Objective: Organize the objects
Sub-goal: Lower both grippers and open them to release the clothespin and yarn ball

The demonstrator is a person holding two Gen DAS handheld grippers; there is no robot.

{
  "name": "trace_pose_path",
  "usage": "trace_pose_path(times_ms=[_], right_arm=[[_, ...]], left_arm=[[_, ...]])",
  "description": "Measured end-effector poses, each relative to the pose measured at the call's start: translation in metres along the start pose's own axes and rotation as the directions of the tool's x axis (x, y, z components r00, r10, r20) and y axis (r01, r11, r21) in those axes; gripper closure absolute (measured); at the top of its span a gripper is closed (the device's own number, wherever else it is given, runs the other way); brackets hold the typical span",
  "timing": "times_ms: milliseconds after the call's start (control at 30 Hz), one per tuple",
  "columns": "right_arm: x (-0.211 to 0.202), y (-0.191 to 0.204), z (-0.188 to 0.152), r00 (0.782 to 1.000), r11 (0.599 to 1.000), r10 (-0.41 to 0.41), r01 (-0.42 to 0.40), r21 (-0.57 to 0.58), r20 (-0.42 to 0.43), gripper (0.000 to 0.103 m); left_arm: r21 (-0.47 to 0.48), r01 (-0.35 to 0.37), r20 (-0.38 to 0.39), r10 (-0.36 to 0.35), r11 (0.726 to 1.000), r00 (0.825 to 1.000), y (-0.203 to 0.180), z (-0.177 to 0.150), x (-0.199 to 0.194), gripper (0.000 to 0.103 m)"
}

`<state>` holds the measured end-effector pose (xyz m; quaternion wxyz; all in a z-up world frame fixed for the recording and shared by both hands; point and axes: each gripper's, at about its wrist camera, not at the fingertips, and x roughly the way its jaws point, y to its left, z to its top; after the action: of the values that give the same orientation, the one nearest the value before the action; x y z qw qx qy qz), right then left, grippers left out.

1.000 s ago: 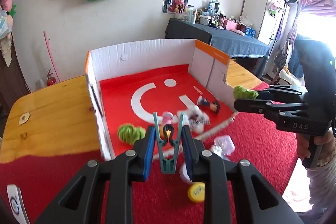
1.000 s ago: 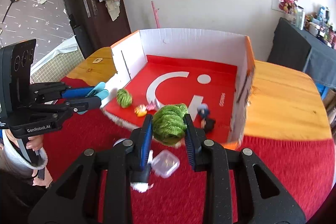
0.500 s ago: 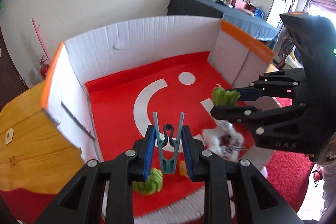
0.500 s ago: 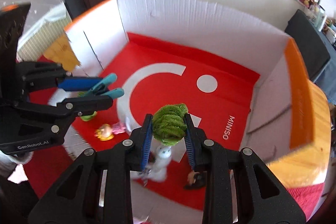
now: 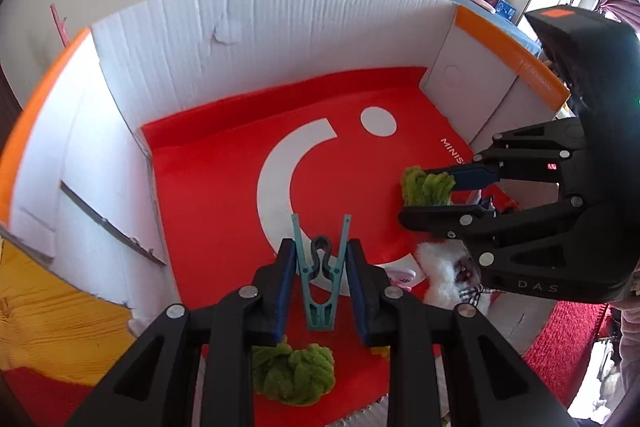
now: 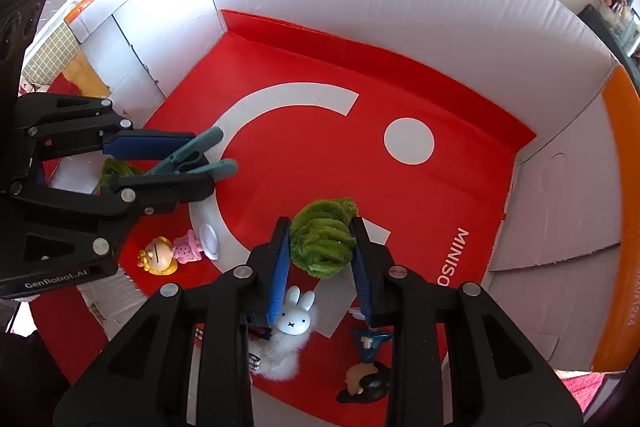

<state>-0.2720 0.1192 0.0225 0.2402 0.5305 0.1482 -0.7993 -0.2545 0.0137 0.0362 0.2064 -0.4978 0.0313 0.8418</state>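
My left gripper is shut on a teal clothes peg and holds it above the red floor of the open cardboard box. My right gripper is shut on a green fuzzy scrunchie, also over the box floor. Each gripper shows in the other view: the right one with its scrunchie, the left one with the peg. A second green scrunchie lies on the box floor under my left gripper.
On the box floor lie a white rabbit plush, a blond figurine in pink, a dark-haired figurine and a white disc. White box walls stand around. A wooden table and red cloth lie outside.
Both grippers have moved forward from outside the box front to over its floor, still holding the peg and the scrunchie. The box now fills both views.
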Motion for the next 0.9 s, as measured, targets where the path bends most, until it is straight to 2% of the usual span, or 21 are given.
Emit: trace_pose_path(times_ms=[400, 900], right_arm=[[-0.004, -0.002, -0.009, 1.0, 1.0, -0.016, 0.016, -0.012, -0.001, 0.076], [-0.004, 0.005, -0.006, 1.0, 1.0, -0.016, 0.016, -0.01, -0.002, 0.075]], left_arm=[[0.023, -0.035, -0.002, 0.035, 0.999, 0.999, -0.005, -0.001, 0.004, 0.076], [0.027, -0.035, -0.001, 0.035, 0.999, 0.999, -0.007, 0.001, 0.006, 0.074]])
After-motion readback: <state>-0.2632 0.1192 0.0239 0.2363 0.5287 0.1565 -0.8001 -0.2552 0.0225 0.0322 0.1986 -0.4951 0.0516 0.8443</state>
